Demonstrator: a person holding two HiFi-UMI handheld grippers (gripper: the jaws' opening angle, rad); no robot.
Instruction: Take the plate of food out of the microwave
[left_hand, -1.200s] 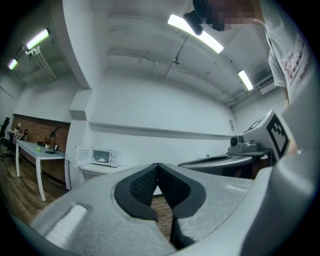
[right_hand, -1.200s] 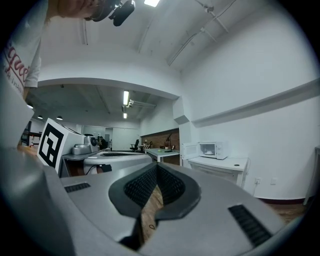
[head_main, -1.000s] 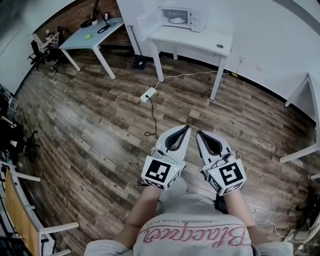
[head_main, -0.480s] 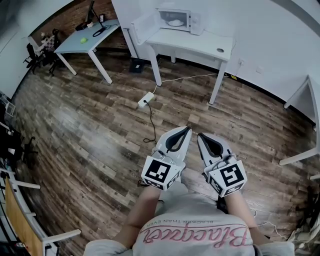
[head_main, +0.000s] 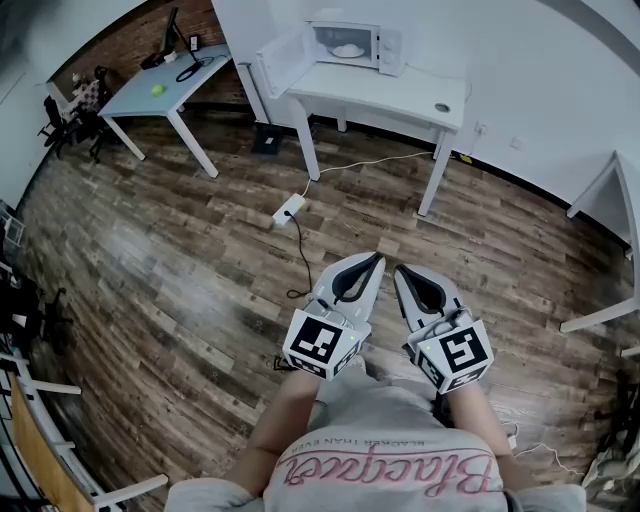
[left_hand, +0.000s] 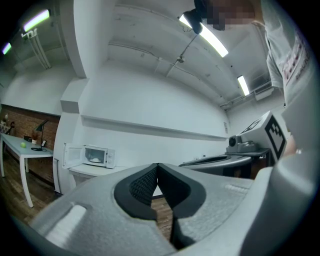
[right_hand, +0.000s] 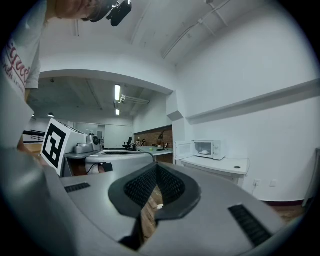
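The left gripper (head_main: 376, 257) and the right gripper (head_main: 399, 269) were both shut tight with nothing in them. The left one sat just at 9 o'clock of the right one, close to the person's body. The plate (head_main: 347, 50) was inside the microwave (head_main: 357, 42), whose door (head_main: 277, 60) was open, on a white table (head_main: 420, 95) far off at 12 o'clock.

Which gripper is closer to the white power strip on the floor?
Left. The left gripper hangs above the floor, to the right of the power strip; the right gripper is farther right again, beside the left one.
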